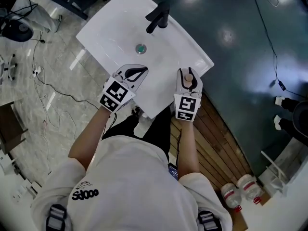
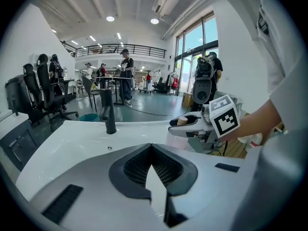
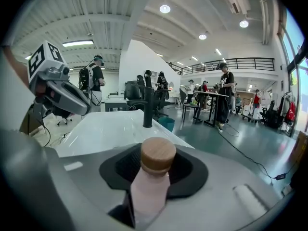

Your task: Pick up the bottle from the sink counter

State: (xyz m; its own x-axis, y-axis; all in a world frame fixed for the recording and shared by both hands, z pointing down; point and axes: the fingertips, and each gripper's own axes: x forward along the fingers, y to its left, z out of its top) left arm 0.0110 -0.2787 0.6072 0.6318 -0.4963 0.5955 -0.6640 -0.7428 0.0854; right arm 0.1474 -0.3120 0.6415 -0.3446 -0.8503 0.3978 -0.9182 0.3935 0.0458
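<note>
Pink bottle (image 3: 150,191): likely light, stiff, smooth; wooden cap (image 3: 158,154)
Hold: body, below cap
Right tool (image 1: 188,73): loosely round bottle, right of tap (image 1: 158,18)
Left tool (image 2: 152,150): closed, empty

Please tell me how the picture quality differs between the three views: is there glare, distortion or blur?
Head view: sharp, with lamp glare on the dark floor and a soft sheen on the white sink. Left gripper view: strong fisheye bending, black corners, bright windows. Right gripper view: the same bending; the bottle, very near the lens, looks slightly soft.
</note>
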